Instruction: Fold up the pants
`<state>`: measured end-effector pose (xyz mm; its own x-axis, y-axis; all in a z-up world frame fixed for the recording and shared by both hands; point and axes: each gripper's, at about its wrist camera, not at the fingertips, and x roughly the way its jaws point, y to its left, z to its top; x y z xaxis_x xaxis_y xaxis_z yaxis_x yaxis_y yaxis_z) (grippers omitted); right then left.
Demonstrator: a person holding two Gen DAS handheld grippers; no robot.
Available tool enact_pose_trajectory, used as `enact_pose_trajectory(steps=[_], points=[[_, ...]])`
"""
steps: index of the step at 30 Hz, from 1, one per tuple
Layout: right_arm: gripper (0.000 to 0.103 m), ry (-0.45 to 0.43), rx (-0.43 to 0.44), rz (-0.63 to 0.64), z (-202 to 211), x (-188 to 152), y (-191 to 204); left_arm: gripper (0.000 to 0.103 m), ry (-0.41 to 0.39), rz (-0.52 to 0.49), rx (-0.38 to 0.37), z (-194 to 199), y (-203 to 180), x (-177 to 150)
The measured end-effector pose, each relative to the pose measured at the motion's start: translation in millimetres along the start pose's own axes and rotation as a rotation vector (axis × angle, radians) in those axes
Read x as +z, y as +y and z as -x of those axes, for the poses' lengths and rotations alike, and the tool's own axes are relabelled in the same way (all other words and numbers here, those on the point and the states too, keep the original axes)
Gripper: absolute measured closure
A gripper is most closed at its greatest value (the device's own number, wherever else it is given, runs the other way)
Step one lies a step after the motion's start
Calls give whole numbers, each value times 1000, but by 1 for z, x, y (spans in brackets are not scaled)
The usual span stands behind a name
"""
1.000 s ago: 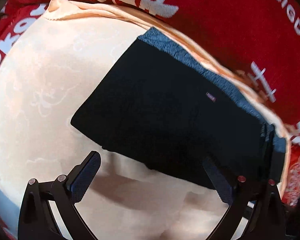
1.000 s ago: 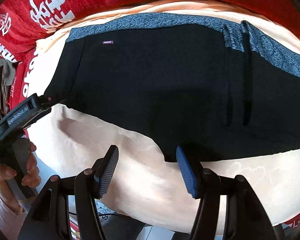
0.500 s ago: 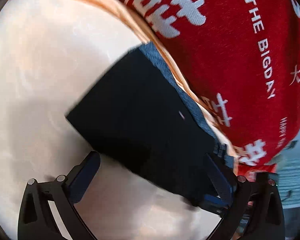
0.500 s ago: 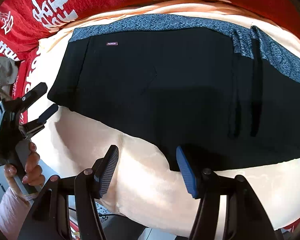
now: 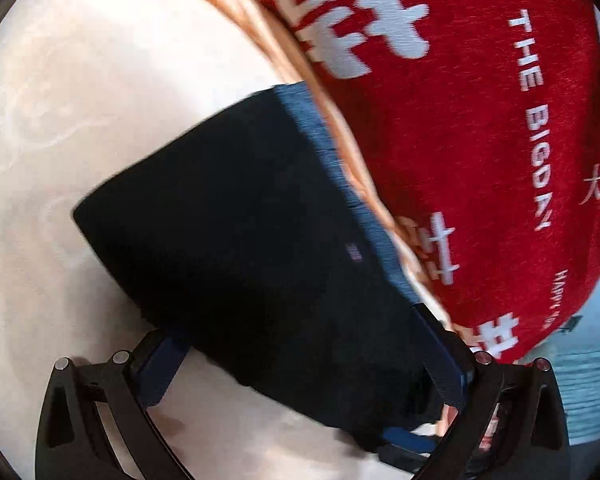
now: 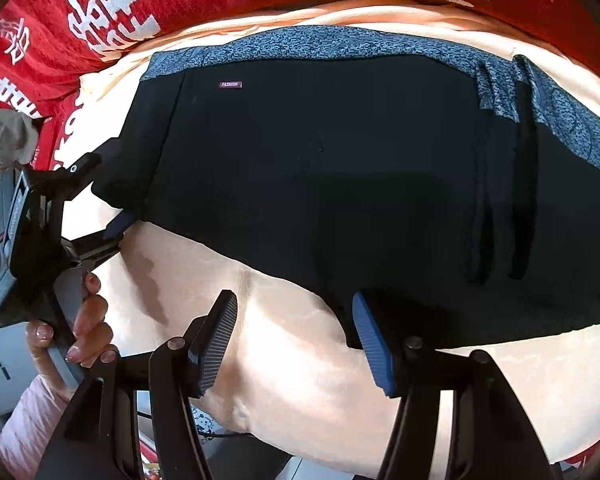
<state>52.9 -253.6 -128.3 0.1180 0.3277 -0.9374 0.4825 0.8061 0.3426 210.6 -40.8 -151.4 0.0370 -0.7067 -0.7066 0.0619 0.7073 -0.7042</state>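
The black pants (image 6: 340,184) with a grey speckled waistband (image 6: 324,44) lie folded on a cream cloth (image 6: 300,360). They also show in the left wrist view (image 5: 240,248). My left gripper (image 5: 308,364) is open, with its jaws either side of the pants' left end; it shows in the right wrist view (image 6: 100,196) at the left edge of the pants. My right gripper (image 6: 296,340) is open at the near edge of the pants, its right fingertip (image 6: 372,340) touching the black fabric.
A red blanket (image 5: 480,120) with white lettering lies beyond the cream cloth (image 5: 100,100), along the pants' waistband side; it also shows in the right wrist view (image 6: 140,8). The person's left hand (image 6: 80,328) holds the left gripper. The cloth's front edge drops off below my right gripper.
My left gripper has swung round and moved in onto the left end of the pants, jaws still open. My right gripper has barely moved.
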Motion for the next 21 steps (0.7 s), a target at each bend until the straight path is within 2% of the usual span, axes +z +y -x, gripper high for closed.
enact_pose_trajectory(steps=[1,3,5,7,8,9,10,11,12,15,16,17,19,21], points=[[39,-4,0,1,1,0,1,0,-23,-34,-17,1,-9,2],[39,-17,5,-1,3,1,1,0,-10,-81,37,-10,-17,6],[39,-34,1,0,7,3,1,1,13,-61,84,-23,-12,10],[39,-53,-8,8,14,9,1,8,3,-57,131,-25,-13,11],[39,-65,-18,13,19,14,1,21,-4,-79,187,-24,-19,11],[39,-76,-23,16,25,20,1,43,-3,-107,243,-25,-24,9],[39,-85,-19,20,30,25,0,55,-4,-150,315,-26,-30,8],[39,-96,-17,28,36,33,1,63,-1,-213,391,-28,-35,7],[39,-106,-19,41,42,41,2,64,0,-237,404,-28,-37,6],[39,-144,4,81,65,75,13,65,-46,-438,504,-33,-61,-9],[39,-151,16,88,70,84,17,65,-69,-559,573,-38,-74,-21],[39,-154,33,97,75,96,24,65,-84,-634,615,-42,-82,-29],[38,-137,78,121,80,118,41,65,-109,-817,711,-53,-97,-51],[35,-71,116,171,75,140,65,65,-120,-952,765,-62,-105,-66]])
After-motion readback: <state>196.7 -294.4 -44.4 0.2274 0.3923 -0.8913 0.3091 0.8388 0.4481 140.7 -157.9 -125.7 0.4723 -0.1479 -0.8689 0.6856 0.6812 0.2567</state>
